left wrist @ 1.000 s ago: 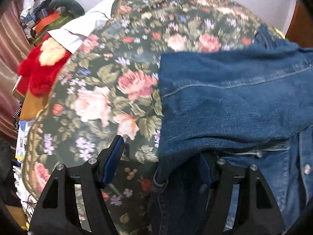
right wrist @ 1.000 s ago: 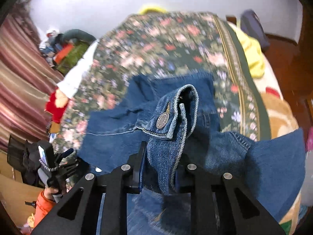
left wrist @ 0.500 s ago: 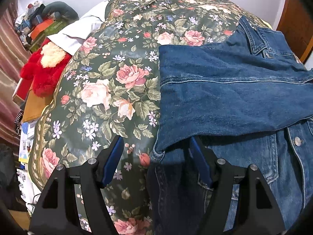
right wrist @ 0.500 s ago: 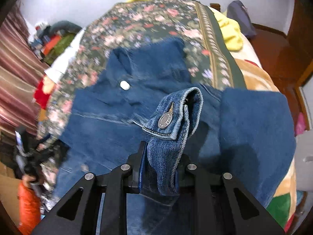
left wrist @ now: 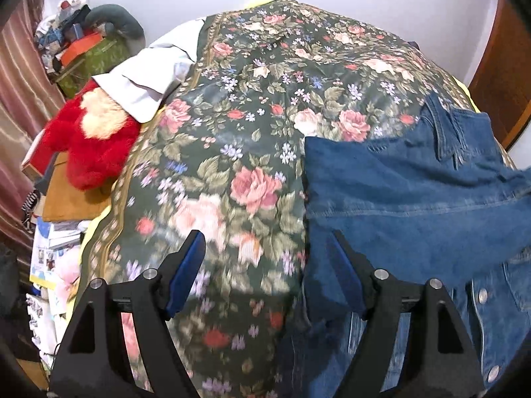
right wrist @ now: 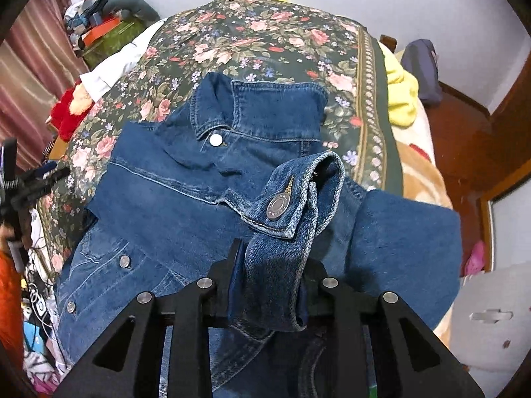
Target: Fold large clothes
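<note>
Folding is partly done: one sleeve already lies across the jean jacket (right wrist: 186,205) on the flowery bed (left wrist: 232,106). The left tongs (left wrist: 265,275) hang wide open, empty. The right tongs (right wrist: 270,285) pinch the other sleeve's cuff (right wrist: 292,205), not yet laid down.

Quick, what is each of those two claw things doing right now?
Left gripper: open, fingers just spreading, holding nothing.
Right gripper: fingers closed on the denim jacket's cuff, just loosening slightly.

Left gripper (left wrist: 267,273) jaws spread, right gripper (right wrist: 270,285) clamped narrow
</note>
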`<state>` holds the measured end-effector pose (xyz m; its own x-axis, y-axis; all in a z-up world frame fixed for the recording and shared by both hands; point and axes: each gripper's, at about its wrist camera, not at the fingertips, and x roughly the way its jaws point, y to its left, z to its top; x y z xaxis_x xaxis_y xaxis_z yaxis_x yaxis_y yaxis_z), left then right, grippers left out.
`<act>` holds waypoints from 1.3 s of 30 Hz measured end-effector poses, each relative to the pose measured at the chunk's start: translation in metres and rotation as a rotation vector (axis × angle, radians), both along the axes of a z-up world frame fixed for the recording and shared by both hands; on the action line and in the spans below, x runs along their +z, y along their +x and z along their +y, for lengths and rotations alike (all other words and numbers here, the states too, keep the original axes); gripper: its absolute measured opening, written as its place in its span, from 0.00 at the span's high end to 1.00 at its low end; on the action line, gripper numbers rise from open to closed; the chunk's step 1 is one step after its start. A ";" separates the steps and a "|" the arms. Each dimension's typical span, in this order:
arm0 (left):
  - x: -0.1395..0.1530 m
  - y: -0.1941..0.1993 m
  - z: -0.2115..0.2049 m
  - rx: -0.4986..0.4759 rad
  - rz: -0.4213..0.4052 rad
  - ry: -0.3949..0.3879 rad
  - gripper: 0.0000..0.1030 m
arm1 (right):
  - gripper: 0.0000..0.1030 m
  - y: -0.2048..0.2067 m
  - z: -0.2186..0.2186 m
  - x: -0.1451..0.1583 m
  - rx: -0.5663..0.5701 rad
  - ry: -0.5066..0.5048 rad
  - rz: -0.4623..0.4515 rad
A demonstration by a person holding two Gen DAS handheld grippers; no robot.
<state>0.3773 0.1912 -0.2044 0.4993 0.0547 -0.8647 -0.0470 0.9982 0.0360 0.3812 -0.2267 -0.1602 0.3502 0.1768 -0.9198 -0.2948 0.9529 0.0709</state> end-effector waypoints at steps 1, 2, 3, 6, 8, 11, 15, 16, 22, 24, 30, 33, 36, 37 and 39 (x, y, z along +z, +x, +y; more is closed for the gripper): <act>-0.004 0.007 0.000 -0.004 0.010 -0.005 0.27 | 0.76 0.000 -0.001 0.001 -0.002 -0.014 -0.002; -0.009 0.014 -0.001 -0.007 0.021 -0.012 0.27 | 0.74 0.000 -0.003 0.001 -0.006 -0.033 -0.006; -0.014 0.023 -0.002 -0.011 0.033 -0.026 0.27 | 0.69 -0.001 -0.005 0.001 -0.011 -0.057 -0.014; -0.037 0.050 -0.008 -0.036 0.080 -0.110 0.27 | 0.51 -0.005 -0.014 0.003 -0.039 -0.119 -0.063; -0.050 0.064 -0.015 -0.054 0.104 -0.154 0.27 | 0.47 -0.009 -0.019 0.006 -0.052 -0.212 -0.138; -0.071 0.088 -0.019 -0.040 0.139 -0.217 0.27 | 0.47 -0.007 -0.031 0.013 -0.063 -0.220 -0.180; -0.086 0.111 -0.020 -0.029 0.149 -0.302 0.29 | 0.34 0.015 -0.044 0.019 -0.069 -0.066 -0.143; -0.088 0.114 -0.022 -0.034 0.148 -0.328 0.36 | 0.28 0.022 -0.044 0.019 -0.071 -0.030 -0.136; -0.088 0.126 -0.032 -0.023 0.144 -0.376 0.72 | 0.26 0.092 -0.025 -0.014 -0.071 0.116 -0.004; -0.083 0.126 -0.036 -0.032 0.125 -0.355 0.77 | 0.26 0.117 -0.019 -0.037 -0.085 0.135 0.078; -0.060 0.116 -0.046 -0.070 0.030 -0.245 0.81 | 0.60 0.158 -0.001 -0.085 -0.115 0.143 0.215; -0.044 0.108 -0.036 -0.048 -0.022 -0.225 0.82 | 0.76 0.165 0.010 -0.087 -0.119 0.136 0.193; -0.027 0.097 -0.018 -0.023 -0.080 -0.203 0.82 | 0.81 0.172 0.026 -0.075 -0.096 0.150 0.153; -0.022 0.097 -0.013 -0.013 -0.093 -0.189 0.82 | 0.82 0.175 0.033 -0.070 -0.083 0.151 0.138; -0.015 0.094 0.002 0.018 -0.109 -0.158 0.82 | 0.82 0.183 0.057 -0.062 -0.043 0.145 0.107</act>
